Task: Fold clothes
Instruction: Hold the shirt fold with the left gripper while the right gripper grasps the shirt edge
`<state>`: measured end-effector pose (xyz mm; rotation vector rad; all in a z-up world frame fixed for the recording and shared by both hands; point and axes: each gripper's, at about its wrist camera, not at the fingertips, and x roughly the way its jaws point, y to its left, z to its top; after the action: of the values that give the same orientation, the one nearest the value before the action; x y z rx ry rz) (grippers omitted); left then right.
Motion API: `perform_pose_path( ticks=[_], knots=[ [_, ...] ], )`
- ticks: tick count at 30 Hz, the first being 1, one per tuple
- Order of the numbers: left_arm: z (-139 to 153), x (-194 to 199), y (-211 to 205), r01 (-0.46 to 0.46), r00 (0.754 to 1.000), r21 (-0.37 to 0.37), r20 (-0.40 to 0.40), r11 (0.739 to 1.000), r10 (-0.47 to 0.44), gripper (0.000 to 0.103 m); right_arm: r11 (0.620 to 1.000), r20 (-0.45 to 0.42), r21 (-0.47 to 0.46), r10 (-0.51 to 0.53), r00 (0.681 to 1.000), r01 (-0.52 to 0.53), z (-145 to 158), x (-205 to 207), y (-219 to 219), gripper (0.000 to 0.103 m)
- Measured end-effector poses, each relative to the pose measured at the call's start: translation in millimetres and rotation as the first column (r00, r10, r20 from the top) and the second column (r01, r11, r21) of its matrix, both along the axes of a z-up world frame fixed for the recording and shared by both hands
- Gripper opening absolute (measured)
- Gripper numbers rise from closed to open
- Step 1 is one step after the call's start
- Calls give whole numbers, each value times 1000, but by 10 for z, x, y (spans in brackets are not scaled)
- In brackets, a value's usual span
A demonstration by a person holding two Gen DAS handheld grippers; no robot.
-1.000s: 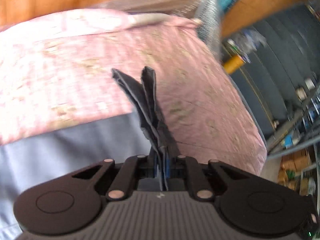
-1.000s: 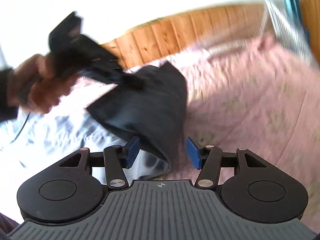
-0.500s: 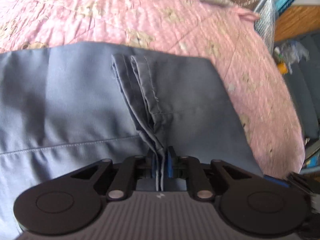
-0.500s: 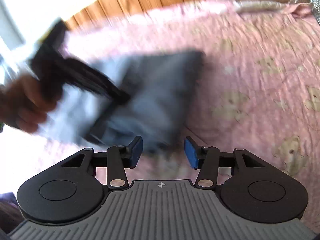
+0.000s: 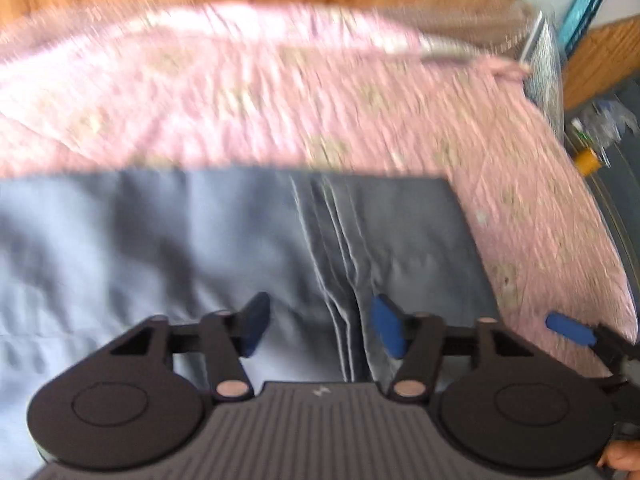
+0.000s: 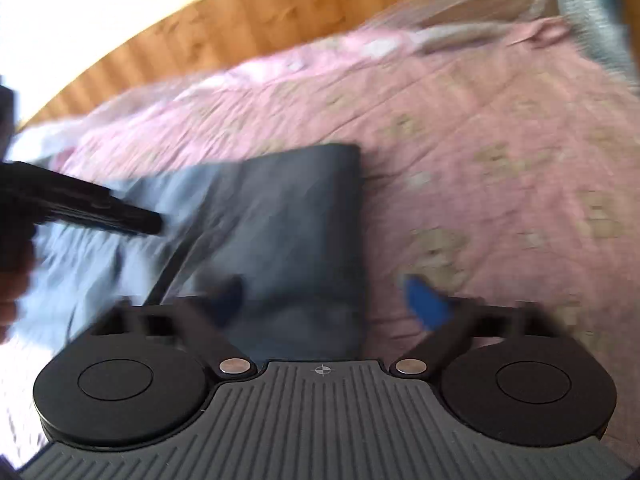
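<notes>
A grey-blue garment (image 5: 168, 248) lies folded flat on the pink quilt (image 5: 280, 100). My left gripper (image 5: 320, 330) hangs just over it, jaws opening; a raised ridge of fabric (image 5: 340, 280) stands between the blue pads, and neither pad presses on it. In the right wrist view the garment (image 6: 288, 220) looks dark, with its right edge straight. My right gripper (image 6: 330, 298) is low over that edge, jaws opening wide and gripping nothing. The left gripper (image 6: 100, 208) shows at the left, held by a hand (image 6: 12, 264).
The quilt (image 6: 500, 140) spreads beyond the garment to the right and back. A wooden panel (image 6: 260, 20) runs behind the bed. A mesh basket (image 5: 544, 64) stands at the far right corner. Past the bed's right edge are dark shelves with clutter (image 5: 600, 128).
The left gripper has let go of the pinched fold and spread its jaws. The garment has come down flat on the quilt. The right jaws have widened.
</notes>
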<state>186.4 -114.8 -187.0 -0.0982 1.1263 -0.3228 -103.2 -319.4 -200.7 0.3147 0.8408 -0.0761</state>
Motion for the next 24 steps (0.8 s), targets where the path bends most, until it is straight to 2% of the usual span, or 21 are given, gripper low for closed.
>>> perform_pose_path(
  ticks=[2, 3, 4, 5, 7, 9, 10, 11, 12, 13, 14, 16, 17, 19, 20, 22, 24],
  knots=[
    [163, 56, -89, 33, 999, -33, 17, 999, -33, 72, 998, -63, 22, 65, 996, -64, -130, 102, 80, 32],
    [203, 116, -200, 67, 998, -58, 15, 996, -66, 74, 996, -52, -28, 85, 995, -86, -80, 103, 173, 30],
    [230, 175, -317, 101, 995, -85, 12, 991, -100, 76, 991, -41, -79, 105, 994, -108, -31, 105, 266, 20],
    [245, 235, -439, 135, 991, -109, 5, 985, -135, 78, 982, -20, -135, 129, 991, -130, 54, 98, 371, 17],
    [221, 340, -721, 215, 976, -117, -17, 970, -218, 78, 950, 41, -262, 189, 981, -172, 317, 65, 617, 16],
    [154, 402, -970, 309, 948, -86, -46, 947, -314, 79, 909, 88, -359, 258, 962, -211, 520, 14, 878, 15],
    [107, 424, -1071, 344, 936, -51, -59, 938, -346, 74, 895, 110, -387, 285, 952, -223, 584, 3, 992, 15],
    [64, 427, -1113, 370, 927, -3, -71, 929, -369, 47, 883, 130, -409, 307, 943, -231, 628, -2, 1097, 15],
    [46, 423, -1084, 388, 920, 27, -80, 921, -385, 25, 876, 147, -421, 324, 935, -237, 649, 0, 1191, 15],
    [78, 417, -956, 377, 924, 16, -75, 926, -375, 16, 868, 164, -434, 340, 926, -242, 669, 1, 1285, 15],
    [147, 406, -763, 349, 935, -21, -62, 937, -350, 12, 866, 188, -435, 354, 916, -245, 699, -6, 1354, 16],
    [323, 353, -238, 264, 963, -98, -31, 960, -268, 11, 882, 263, -399, 372, 890, -251, 803, -62, 1410, 27],
    [373, 309, 75, 208, 976, -130, -32, 969, -214, 11, 897, 311, -360, 376, 873, -258, 891, -118, 1409, 38],
    [371, 206, 711, 95, 992, -170, -64, 981, -107, 11, 934, 386, -240, 343, 856, -266, 1035, -155, 1377, 51],
    [270, 133, 992, 41, 994, -182, -95, 982, -59, 11, 947, 394, -164, 319, 862, -276, 1051, -107, 1360, 51],
    [-53, 49, 1370, -43, 988, -208, -157, 977, 10, 11, 951, 335, -78, 308, 890, -300, 878, 114, 1433, 51],
    [-334, 0, 1564, -95, 984, -227, -171, 969, 56, 12, 945, 239, -26, 322, 916, -326, 616, 357, 1556, 35]
  ],
)
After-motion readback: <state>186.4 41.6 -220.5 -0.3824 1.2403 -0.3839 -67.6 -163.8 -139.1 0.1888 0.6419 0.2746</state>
